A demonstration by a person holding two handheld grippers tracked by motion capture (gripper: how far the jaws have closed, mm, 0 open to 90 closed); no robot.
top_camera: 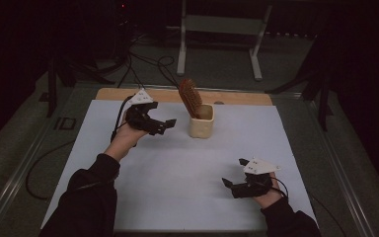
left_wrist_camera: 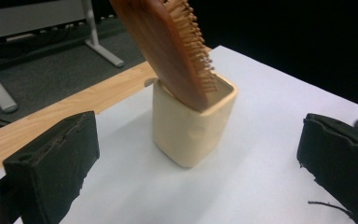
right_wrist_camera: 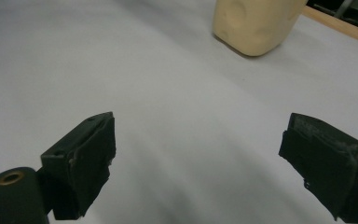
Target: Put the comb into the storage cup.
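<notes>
A cream square cup (top_camera: 201, 122) (left_wrist_camera: 191, 122) (right_wrist_camera: 255, 24) stands on the white sheet toward the back middle. A brown wooden hairbrush (top_camera: 190, 97) (left_wrist_camera: 173, 44) leans in it, handle down, bristle head tilted up and to the left. My left gripper (top_camera: 167, 125) (left_wrist_camera: 196, 163) hangs open just left of the cup, jaws wide apart with nothing between them. My right gripper (top_camera: 232, 176) (right_wrist_camera: 200, 158) rests open near the front right of the sheet, pointing left, far from the cup.
The white sheet (top_camera: 177, 168) covers a wooden tabletop (top_camera: 163, 95) whose back strip shows bare. Cables (top_camera: 143, 64) and a white metal frame (top_camera: 222, 29) lie on the dark floor behind the table.
</notes>
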